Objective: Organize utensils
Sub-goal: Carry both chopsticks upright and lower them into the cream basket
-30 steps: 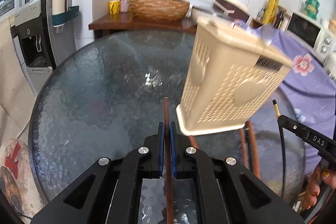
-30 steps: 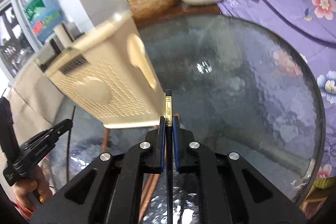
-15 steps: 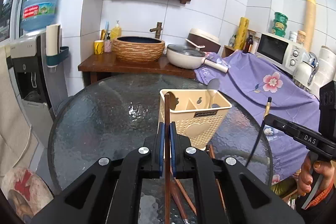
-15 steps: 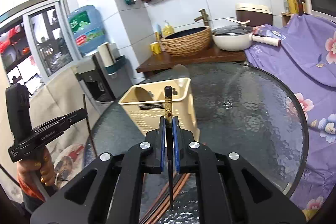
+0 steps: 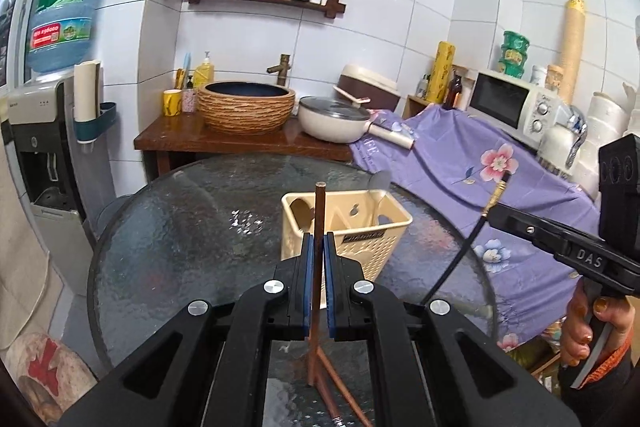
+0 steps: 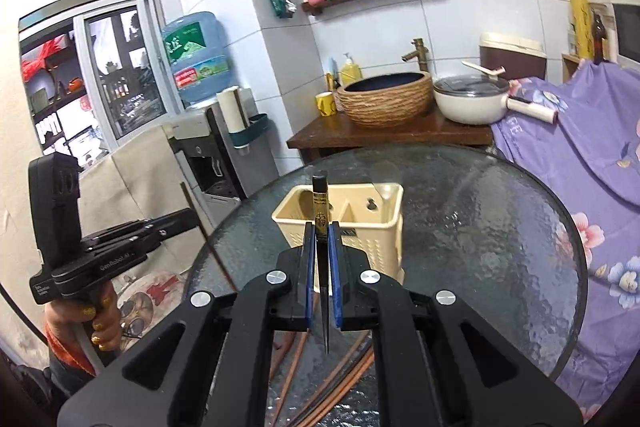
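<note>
My left gripper is shut on a brown chopstick held upright above the round glass table. My right gripper is shut on a black chopstick with a gold band, also upright. A cream plastic utensil holder with compartments stands on the table just beyond both grippers; it also shows in the right wrist view. Loose brown chopsticks lie on the glass beneath the grippers. The right gripper with its black chopstick shows at the right of the left wrist view.
A wooden counter with a woven basin and a white pan stands behind the table. A purple flowered cloth covers furniture at the right. A water dispenser stands at the left.
Both grippers have risen and pulled back from the holder, each keeping its chopstick. The holder now looks smaller and farther below, and its open top shows.
</note>
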The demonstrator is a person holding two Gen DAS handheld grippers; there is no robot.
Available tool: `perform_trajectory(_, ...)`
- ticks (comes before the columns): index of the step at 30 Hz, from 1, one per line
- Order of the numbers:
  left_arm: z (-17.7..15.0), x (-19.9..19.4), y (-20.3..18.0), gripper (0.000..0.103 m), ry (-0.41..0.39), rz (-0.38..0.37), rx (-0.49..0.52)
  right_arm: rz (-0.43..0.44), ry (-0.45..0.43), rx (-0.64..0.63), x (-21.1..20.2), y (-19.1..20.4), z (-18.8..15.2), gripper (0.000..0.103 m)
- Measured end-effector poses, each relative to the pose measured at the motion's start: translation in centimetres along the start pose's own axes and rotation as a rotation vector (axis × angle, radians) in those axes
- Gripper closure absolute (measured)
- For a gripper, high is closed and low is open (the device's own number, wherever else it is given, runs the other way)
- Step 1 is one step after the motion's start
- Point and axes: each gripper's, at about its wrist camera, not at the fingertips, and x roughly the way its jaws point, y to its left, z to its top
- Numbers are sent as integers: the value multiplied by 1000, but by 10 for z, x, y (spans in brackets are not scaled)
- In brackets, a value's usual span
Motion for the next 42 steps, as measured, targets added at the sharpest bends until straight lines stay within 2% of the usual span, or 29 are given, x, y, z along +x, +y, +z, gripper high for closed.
perform_trajectory(8, 46, -14, -24, 98, -89, -15, 66, 11, -36, -56, 0, 17, 48, 96)
perform_trajectory(12, 83, -14, -30, 98, -136, -17, 56, 8, -72, -59, 0, 21, 83, 96)
perform_trajectory(16, 117, -15, -30, 98, -193, 0, 34, -24, -124, -80, 0, 26, 120, 96)
perform_trajectory(20, 135, -5, -27, 98, -228, 49, 18, -76, -167, -99, 5, 25, 141, 96)
perform_trajectory(24, 127, 23, -25, 98, -193, 89, 12, -102, -158, -76, 24, 13, 137, 96)
perform_trajectory(32, 81, 76, -12, 98, -63, 103, -17, -143, -76, -42, 73, -11, 94, 96)
perform_trajectory(42, 54, 104, -1, 98, 5, 123, -34, -167, -19, -10, 99, -27, 63, 96)
